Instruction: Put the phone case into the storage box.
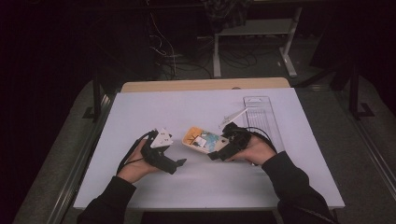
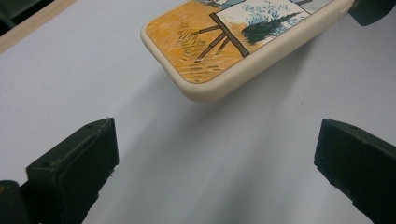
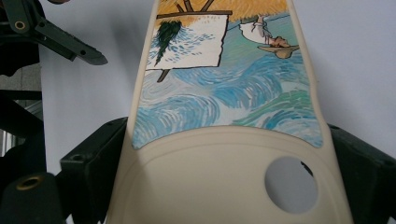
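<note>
A cream phone case (image 1: 201, 139) printed with a painting of blue swirls and an orange field lies in the middle of the white table (image 1: 154, 112). My right gripper (image 1: 217, 150) is shut on its camera-hole end, one jaw on each long side (image 3: 224, 179). In the left gripper view the case's orange end (image 2: 224, 42) hangs just above the table with a shadow beneath. My left gripper (image 1: 179, 163) stands open a short way in front of that end, nothing between its jaws (image 2: 215, 168). The right gripper view shows the case (image 3: 219, 107) and the left gripper (image 3: 70, 44) at the top left.
A clear plastic tray (image 1: 264, 116) lies at the back right of the table, with a thin white strip (image 1: 233, 115) beside it. A wooden edge (image 1: 205, 85) runs along the far side. Desk legs and cables (image 1: 219, 51) stand on the floor beyond.
</note>
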`<move>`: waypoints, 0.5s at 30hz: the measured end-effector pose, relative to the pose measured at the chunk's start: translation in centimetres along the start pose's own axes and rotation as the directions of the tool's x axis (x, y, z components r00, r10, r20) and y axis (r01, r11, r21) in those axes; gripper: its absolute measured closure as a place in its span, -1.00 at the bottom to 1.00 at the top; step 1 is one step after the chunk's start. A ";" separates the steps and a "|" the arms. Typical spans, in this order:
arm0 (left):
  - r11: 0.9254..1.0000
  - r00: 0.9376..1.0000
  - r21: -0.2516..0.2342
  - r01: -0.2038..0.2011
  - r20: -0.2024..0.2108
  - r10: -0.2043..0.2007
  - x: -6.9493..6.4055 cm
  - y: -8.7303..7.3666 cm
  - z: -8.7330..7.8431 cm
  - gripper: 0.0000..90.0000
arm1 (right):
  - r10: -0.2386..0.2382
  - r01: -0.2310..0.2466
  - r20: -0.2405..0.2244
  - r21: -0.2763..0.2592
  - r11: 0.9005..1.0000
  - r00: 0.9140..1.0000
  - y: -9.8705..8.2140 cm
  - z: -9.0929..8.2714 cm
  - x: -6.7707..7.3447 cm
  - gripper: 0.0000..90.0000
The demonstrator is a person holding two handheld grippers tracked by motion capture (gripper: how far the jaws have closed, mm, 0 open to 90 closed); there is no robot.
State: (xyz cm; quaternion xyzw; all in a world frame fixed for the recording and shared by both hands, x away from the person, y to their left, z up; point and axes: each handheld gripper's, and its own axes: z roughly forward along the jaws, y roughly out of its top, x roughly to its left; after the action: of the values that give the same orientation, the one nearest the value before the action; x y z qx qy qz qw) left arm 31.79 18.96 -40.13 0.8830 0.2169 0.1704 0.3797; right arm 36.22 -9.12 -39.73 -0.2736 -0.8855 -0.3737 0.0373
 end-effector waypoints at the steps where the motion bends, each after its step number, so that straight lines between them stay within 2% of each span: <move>1: 1.000 1.000 0.000 0.000 0.002 0.000 0.0 0.0 0.0 -1.00 | 0.001 -0.001 0.001 0.000 1.000 1.000 0.0 0.0 0.0 -0.79; 5: 1.000 1.000 0.002 -0.007 0.000 0.007 -0.1 0.1 0.0 -1.00 | 0.003 -0.003 -0.001 0.002 1.000 1.000 0.0 0.1 0.0 -0.79; 6: 1.000 1.000 -0.003 -0.006 0.001 0.006 -0.2 0.1 0.0 -1.00 | -0.016 0.016 0.012 0.003 1.000 1.000 0.0 0.1 -0.2 -0.79; 7: 1.000 1.000 0.000 -0.010 0.001 0.010 -0.2 0.1 0.0 -1.00 | -0.013 0.013 0.012 0.003 1.000 1.000 0.0 0.1 -0.1 -0.80; 9: 1.000 1.000 -0.005 -0.023 -0.004 0.023 -0.3 0.1 0.0 -1.00 | 0.004 -0.004 0.008 0.002 1.000 1.000 0.1 0.0 0.0 -0.80; 12: 0.999 0.999 -0.006 -0.049 -0.019 0.049 -0.6 0.0 0.1 -1.00 | -0.015 0.015 0.019 -0.001 1.000 1.000 0.0 0.0 -0.2 -0.80; 15: 0.998 0.998 -0.011 -0.058 -0.029 0.058 -0.6 0.0 0.2 -1.00 | -0.014 0.014 0.021 0.001 1.000 1.000 0.0 0.0 -0.2 -0.80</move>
State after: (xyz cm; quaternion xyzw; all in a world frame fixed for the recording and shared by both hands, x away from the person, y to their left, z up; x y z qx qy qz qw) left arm 31.35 18.49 -40.34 0.8842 0.1955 0.1952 0.3766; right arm 36.36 -9.19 -39.73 -0.2715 -0.8878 -0.3708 0.0254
